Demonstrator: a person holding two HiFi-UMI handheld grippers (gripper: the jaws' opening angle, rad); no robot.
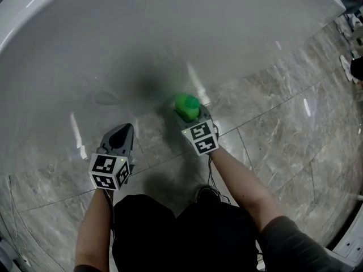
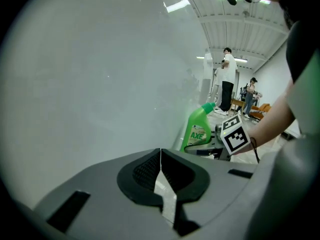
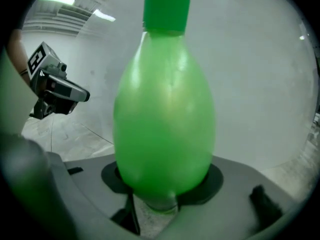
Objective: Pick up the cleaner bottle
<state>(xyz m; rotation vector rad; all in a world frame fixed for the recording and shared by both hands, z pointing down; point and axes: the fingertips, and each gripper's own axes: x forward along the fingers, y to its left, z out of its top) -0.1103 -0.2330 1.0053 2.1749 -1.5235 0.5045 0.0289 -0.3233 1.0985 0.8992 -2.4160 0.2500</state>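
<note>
Cleaner bottle (image 3: 165, 109) beside curved white wall (image 1: 170, 27)

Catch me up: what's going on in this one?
A person stands on a grey tiled floor beside a big white curved surface, with a handheld gripper in each hand. The right gripper has a green cleaner bottle between its jaws, and the pads look pressed against the bottle's lower body. I can't tell whether the bottle is off the floor yet. The left gripper is off to the side with its jaws together, holding nothing.
</note>
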